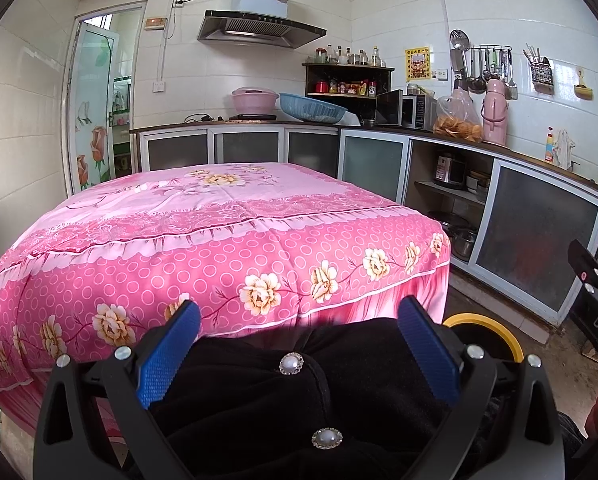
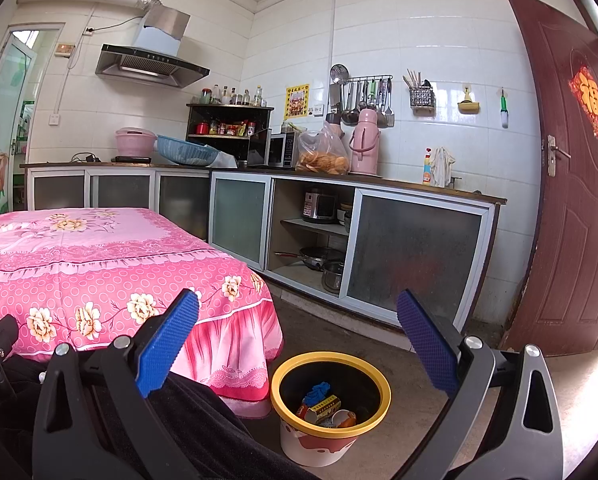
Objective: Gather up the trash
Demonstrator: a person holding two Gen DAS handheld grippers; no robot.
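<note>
Bin (image 2: 331, 404) sits on the floor just below-left of the right gripper (image 2: 299, 344), nearer than the left gripper (image 1: 299, 344); both jaws wide, empty, desk (image 2: 99, 248) bare.

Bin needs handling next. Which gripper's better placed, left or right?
Right, probably. The right gripper is open with the yellow-rimmed bin almost fully framed between its fingers. The left gripper, also open, faces the pink tablecloth and dark clothing; only a sliver of bin rim shows.
</note>
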